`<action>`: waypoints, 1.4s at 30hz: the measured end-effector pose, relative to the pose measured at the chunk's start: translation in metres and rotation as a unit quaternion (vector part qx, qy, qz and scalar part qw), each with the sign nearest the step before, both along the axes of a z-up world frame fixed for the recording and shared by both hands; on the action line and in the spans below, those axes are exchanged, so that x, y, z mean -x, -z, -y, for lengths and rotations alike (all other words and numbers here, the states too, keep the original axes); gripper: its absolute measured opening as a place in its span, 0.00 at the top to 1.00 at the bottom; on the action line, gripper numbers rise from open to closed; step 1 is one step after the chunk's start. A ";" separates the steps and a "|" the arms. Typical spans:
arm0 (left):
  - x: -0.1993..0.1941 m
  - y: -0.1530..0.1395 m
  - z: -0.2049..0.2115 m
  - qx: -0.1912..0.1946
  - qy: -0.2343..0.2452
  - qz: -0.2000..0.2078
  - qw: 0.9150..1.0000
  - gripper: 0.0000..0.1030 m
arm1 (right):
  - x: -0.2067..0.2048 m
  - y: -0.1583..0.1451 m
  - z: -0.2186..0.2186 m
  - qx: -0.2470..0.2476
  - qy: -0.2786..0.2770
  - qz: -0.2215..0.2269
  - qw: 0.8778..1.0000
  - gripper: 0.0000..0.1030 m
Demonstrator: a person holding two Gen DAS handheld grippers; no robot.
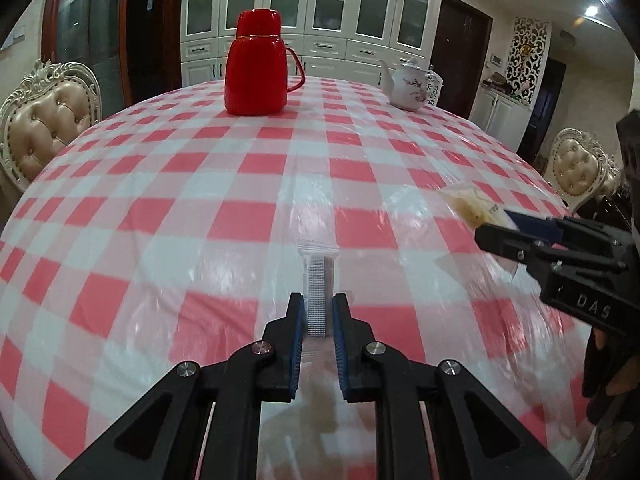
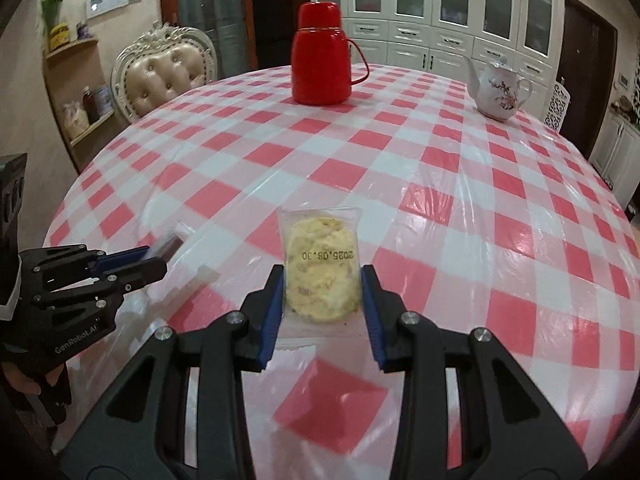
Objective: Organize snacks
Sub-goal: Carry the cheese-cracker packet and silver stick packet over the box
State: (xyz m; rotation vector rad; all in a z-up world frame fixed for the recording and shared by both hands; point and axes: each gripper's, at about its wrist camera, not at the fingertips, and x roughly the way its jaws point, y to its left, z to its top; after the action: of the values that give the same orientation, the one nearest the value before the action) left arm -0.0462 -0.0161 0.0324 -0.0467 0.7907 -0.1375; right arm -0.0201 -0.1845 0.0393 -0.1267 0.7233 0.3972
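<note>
My left gripper (image 1: 317,308) is shut on a thin clear snack packet (image 1: 318,280), seen edge-on with its serrated seam upright, held above the red-checked tablecloth (image 1: 200,184). The right wrist view shows that gripper (image 2: 160,258) at the left with the packet (image 2: 170,245) blurred at its tips. My right gripper (image 2: 323,280) is shut on a clear packet holding a yellow cookie (image 2: 320,268), printed 2025.08.30, held flat above the table. The left wrist view shows it (image 1: 496,220) at the right with the cookie packet (image 1: 470,200).
A red thermos jug (image 1: 256,64) stands at the far side of the table, also in the right wrist view (image 2: 322,56). A white teapot (image 1: 408,84) sits far right (image 2: 500,90). Padded chairs (image 1: 44,120) (image 1: 580,168) flank the table.
</note>
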 end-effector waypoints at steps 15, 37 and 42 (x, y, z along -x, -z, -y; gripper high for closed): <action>0.055 0.012 0.045 -0.003 0.053 -0.015 0.998 0.86 | 0.066 0.006 0.022 0.027 -0.020 -0.006 0.999 0.60; 0.114 0.003 0.166 -0.048 0.212 -0.021 0.976 0.86 | 0.176 0.002 0.139 0.076 0.049 -0.007 0.996 0.60; 0.132 0.001 0.208 -0.056 0.283 -0.025 0.957 0.86 | 0.196 0.001 0.170 0.125 0.082 -0.027 0.988 0.60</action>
State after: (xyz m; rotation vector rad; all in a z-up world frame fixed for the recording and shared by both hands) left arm -0.1779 -0.2240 0.0313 0.2874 0.8448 -0.6356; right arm -0.2160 -0.3540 0.0379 -0.2924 0.8295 0.1514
